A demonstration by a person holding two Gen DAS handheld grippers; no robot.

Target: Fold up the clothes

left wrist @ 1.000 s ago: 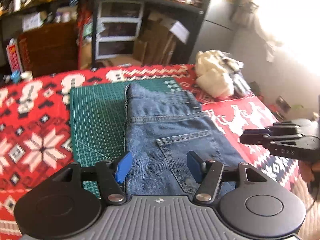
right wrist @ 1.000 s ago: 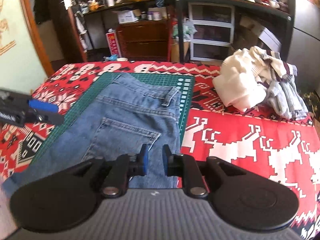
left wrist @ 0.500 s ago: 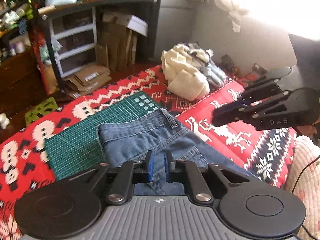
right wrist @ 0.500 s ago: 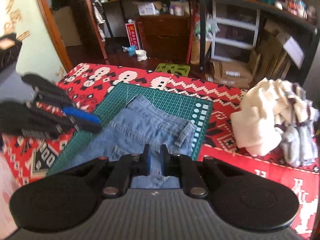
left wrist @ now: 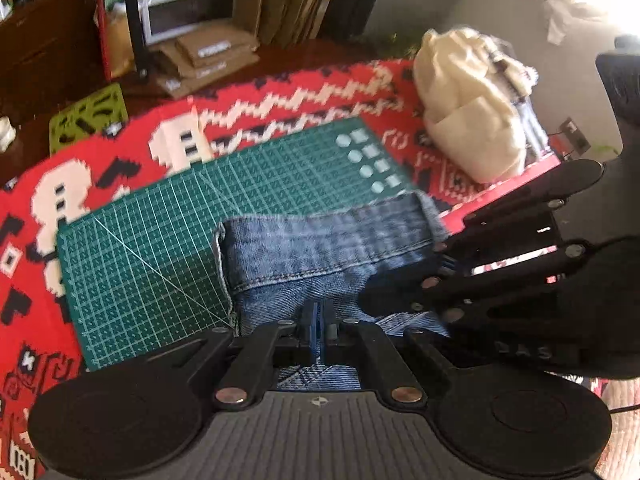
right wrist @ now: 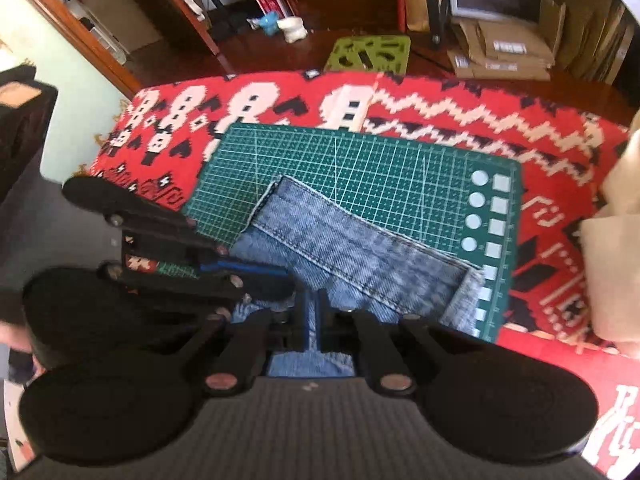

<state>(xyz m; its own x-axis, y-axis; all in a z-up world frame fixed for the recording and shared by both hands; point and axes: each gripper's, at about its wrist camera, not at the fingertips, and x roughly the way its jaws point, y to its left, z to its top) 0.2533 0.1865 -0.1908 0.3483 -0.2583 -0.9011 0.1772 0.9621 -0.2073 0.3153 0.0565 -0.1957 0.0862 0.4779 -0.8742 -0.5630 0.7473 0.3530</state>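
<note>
Seen from the left wrist, at nine o'clock: red patterned blanket [left wrist: 120, 168] spread under a green cutting mat [left wrist: 168, 240]. At the centre, blue jeans [left wrist: 320, 240] lying on the mat, waistband across the far edge of the denim, near side lifted. At six o'clock, left gripper [left wrist: 319, 322] pinched tight on a fold of the denim, blue pads almost meeting with cloth between. At three o'clock, right gripper [left wrist: 372, 300] reaching in from the side, tip just beside the left one over the denim. At one o'clock, a cream heap of clothes [left wrist: 468, 112] on the blanket, well apart from the mat. Seen from the right wrist, at nine o'clock: left gripper's fingers [right wrist: 256, 280] crossing in, touching the denim. At six o'clock, right gripper clamped narrow on the jeans' near edge. Beyond at twelve, floor with flattened cardboard boxes [right wrist: 504, 52] and a lime green plastic stool [right wrist: 372, 54].
</note>
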